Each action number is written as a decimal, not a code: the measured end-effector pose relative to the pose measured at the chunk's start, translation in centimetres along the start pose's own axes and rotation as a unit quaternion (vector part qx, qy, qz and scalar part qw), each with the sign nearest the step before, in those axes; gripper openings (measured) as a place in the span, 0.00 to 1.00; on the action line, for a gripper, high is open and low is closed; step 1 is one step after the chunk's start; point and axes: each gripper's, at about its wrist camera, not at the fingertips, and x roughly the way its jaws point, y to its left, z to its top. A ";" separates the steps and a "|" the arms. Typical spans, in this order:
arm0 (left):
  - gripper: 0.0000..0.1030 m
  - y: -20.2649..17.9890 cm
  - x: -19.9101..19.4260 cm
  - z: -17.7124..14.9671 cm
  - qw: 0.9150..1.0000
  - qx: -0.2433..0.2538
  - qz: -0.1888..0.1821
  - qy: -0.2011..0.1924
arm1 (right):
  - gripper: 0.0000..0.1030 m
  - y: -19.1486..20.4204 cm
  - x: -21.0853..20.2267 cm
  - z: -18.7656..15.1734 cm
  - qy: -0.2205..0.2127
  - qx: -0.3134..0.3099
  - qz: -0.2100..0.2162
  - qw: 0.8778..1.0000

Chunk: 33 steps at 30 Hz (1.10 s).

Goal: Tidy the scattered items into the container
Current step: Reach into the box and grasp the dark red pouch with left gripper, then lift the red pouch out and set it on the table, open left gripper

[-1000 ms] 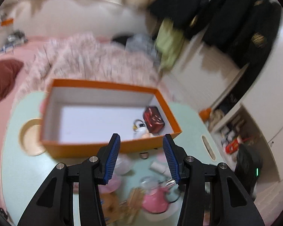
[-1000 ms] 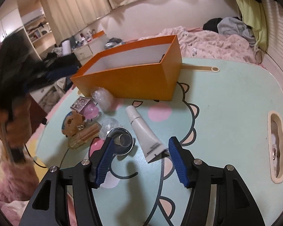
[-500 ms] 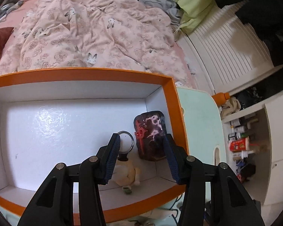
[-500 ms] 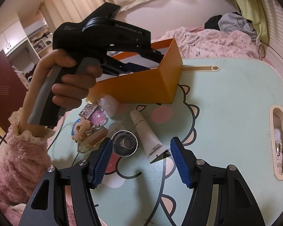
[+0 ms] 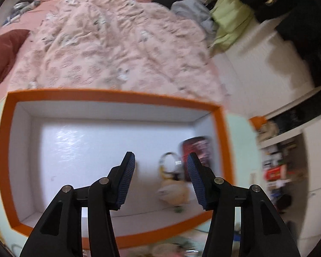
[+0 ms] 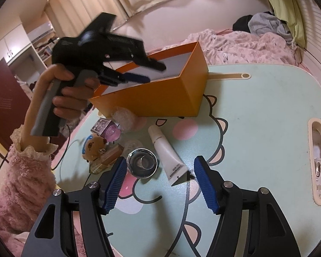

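Observation:
An orange box [image 5: 221,141] with a white inside stands on the table; it also shows in the right wrist view [image 6: 160,98]. In it lie a dark red case [image 5: 200,147], a metal ring [image 5: 170,162] and a cream plush toy [image 5: 174,193]. My left gripper [image 5: 160,180] is open and empty above the box; it shows in the right wrist view [image 6: 139,72]. My right gripper [image 6: 159,182] is open and empty low over the table, just before a white tube [image 6: 165,152] and a round metal tin [image 6: 142,162].
Left of the tin lie a small bear toy [image 6: 95,147], a wooden piece [image 6: 111,156], a pink disc [image 6: 112,131] and a small box [image 6: 100,125]. The mint table [image 6: 256,128] has a slot [image 6: 318,162] at its right. A bed [image 5: 109,42] lies behind.
My left gripper has pulled back and shifted left above the box, so more of the box shows. My right gripper has edged slightly closer to the tin and tube.

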 end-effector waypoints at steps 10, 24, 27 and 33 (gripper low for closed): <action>0.51 -5.1 3.3 -0.8 0.997 0.051 0.032 0.050 | 0.63 -0.2 0.0 -0.1 -0.002 0.007 0.002 1.000; 0.29 -4.0 5.5 -0.9 0.992 0.076 0.101 0.031 | 0.64 -0.3 0.0 -0.1 -0.002 0.010 0.004 1.000; 0.29 -3.5 5.0 -0.9 0.993 0.071 0.084 0.031 | 0.64 -0.4 0.0 -0.1 -0.001 0.011 0.006 1.000; 0.29 -3.8 0.6 -0.9 0.997 0.069 0.039 -0.011 | 0.64 -0.4 0.0 -0.1 -0.001 0.010 0.005 1.000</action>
